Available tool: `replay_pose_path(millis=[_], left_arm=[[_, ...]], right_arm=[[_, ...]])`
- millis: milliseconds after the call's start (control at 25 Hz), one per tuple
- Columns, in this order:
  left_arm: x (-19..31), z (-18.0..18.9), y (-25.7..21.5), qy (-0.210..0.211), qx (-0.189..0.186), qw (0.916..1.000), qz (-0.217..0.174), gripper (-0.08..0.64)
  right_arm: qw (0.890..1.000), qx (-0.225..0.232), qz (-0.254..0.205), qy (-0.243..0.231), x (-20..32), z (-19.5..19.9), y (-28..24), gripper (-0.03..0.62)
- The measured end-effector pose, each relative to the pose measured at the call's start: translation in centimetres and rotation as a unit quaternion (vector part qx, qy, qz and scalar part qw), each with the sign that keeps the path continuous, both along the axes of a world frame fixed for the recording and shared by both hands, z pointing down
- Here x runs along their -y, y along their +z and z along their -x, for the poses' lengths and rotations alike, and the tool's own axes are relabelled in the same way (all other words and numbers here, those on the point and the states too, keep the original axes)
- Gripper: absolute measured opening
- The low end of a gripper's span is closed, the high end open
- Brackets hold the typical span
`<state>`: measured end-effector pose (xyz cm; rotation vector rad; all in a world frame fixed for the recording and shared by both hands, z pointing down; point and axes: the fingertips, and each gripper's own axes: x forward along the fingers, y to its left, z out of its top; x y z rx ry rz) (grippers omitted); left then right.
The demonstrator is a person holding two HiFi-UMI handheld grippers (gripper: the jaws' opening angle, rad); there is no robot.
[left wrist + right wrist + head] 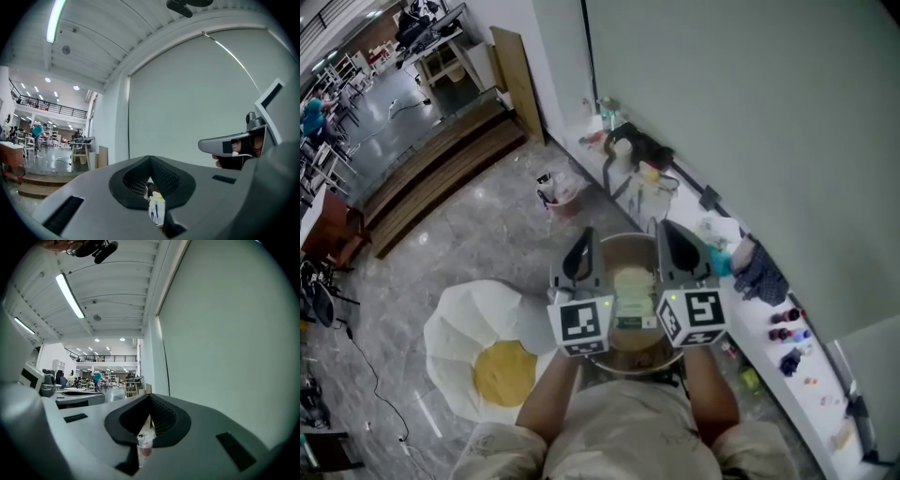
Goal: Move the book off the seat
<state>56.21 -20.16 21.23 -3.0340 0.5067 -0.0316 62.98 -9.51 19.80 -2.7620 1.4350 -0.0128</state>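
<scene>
HOVER OVER THE SEAT: A person holds the left gripper (581, 251) and the right gripper (677, 246) side by side above a round brown seat (628, 242). The pale book (630, 281) lies flat on the seat, directly below the gap between the two tools and lower than both. Each gripper's own camera shows its jaws pressed together, with only a thin slit between the dark pads and nothing pinched in them. The left gripper view looks out level at a blank grey-green wall (187, 103), and the right gripper view looks along the same wall towards a distant hall, so neither tool points down at the book. A white-and-yellow beanbag (487, 347) sits on the floor out to the left of the left gripper. A cluttered white ledge (811, 408) runs along the wall out to the right of the right gripper. With the book on the seat, the task's end is not reached, and the stage reads as a hover over the target with no grip taken. The move to come would call for tipping at least one gripper downward and spreading its jaws wide enough to take an edge of the book. The jaws would then close firmly on that edge and carry the book clear of the seat's rim, with care that a thin, flat cover may slide or sag from a one-sided pinch
</scene>
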Motion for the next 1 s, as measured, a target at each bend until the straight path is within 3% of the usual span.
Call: replay_pose_path(millis=[1000], left_arm=[[-1.2,1.1,0.4,-0.011,0.002,0.9999,0.005,0.003]], right_arm=[[1.0,0.016,0.012,-0.003,-0.8,0.3,1.1,0.005]])
